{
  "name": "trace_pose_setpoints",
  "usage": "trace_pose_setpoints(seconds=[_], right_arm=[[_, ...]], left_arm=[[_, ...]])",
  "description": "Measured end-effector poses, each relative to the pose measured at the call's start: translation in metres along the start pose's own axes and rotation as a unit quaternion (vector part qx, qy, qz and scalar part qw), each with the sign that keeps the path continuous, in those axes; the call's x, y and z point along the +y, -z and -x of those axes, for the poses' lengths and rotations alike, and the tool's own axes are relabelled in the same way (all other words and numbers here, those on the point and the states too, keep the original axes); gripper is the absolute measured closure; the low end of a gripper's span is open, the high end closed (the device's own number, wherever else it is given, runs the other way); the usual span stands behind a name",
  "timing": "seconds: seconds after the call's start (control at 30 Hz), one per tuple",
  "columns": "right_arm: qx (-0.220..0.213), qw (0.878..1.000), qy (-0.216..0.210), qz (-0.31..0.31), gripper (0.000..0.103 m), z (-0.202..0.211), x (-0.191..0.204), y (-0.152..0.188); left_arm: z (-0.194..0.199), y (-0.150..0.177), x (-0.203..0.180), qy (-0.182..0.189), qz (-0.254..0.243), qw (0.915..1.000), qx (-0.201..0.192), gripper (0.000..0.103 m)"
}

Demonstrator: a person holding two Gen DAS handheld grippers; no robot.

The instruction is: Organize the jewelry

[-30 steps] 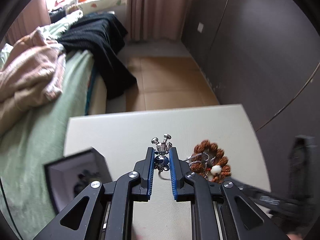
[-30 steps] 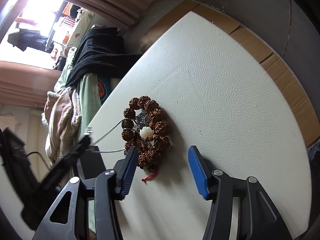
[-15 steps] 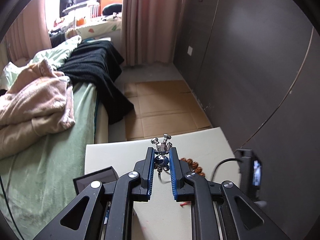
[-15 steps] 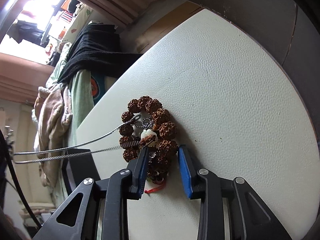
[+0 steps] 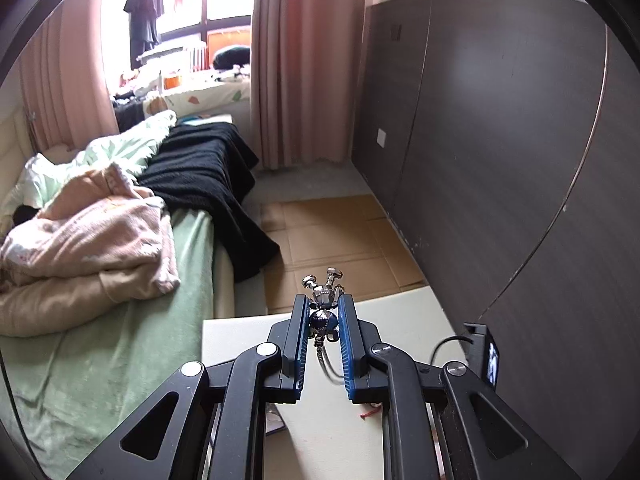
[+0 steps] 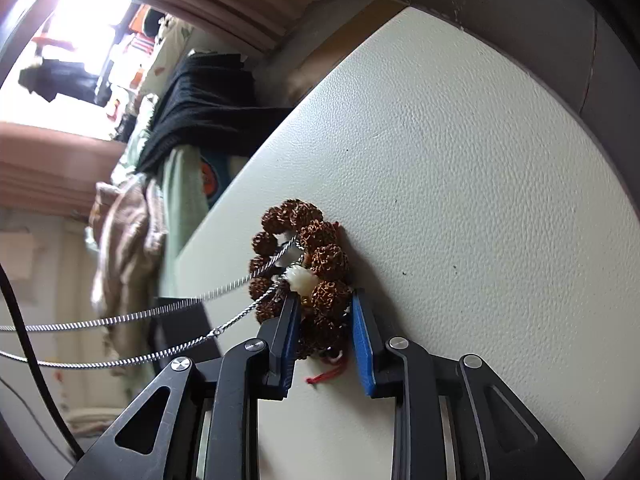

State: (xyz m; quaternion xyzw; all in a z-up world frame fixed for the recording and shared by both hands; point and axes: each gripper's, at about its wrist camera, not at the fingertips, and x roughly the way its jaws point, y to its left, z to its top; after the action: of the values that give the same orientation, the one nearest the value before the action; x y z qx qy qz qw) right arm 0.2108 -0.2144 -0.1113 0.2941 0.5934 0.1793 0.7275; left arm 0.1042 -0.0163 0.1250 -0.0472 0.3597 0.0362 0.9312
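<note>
Aloft, silver robot-shaped pendant (image 5: 325,307) pinched by left gripper (image 5: 324,320), brown rough-seed bead bracelet (image 6: 310,276) clamped on cream leather surface (image 6: 460,208) by right gripper (image 6: 325,322) fingers.

No text, label, brand, number or sign is legible in either wrist view.

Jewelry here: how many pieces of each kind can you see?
Silver pendant necklace with chain, held in the left gripper: 1
Brown bead bracelet, held in the right gripper: 1
Total: 2
</note>
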Motion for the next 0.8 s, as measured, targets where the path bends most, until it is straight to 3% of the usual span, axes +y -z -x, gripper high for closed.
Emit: trace_pose_setpoints(seconds=[0.3,0.8], right_arm=[[-0.02,0.996,-0.081,0.009,0.082,0.03,0.013,0.011],[-0.014,0.987,-0.152,0.055,0.082,0.046,0.057,0.033]], left_arm=[[0.047,-0.022,0.012,-0.02,0.002,0.9986,-0.049,0.088],[0.099,-0.045,0.038,-0.064,-0.01,0.9928,-0.1,0.088]])
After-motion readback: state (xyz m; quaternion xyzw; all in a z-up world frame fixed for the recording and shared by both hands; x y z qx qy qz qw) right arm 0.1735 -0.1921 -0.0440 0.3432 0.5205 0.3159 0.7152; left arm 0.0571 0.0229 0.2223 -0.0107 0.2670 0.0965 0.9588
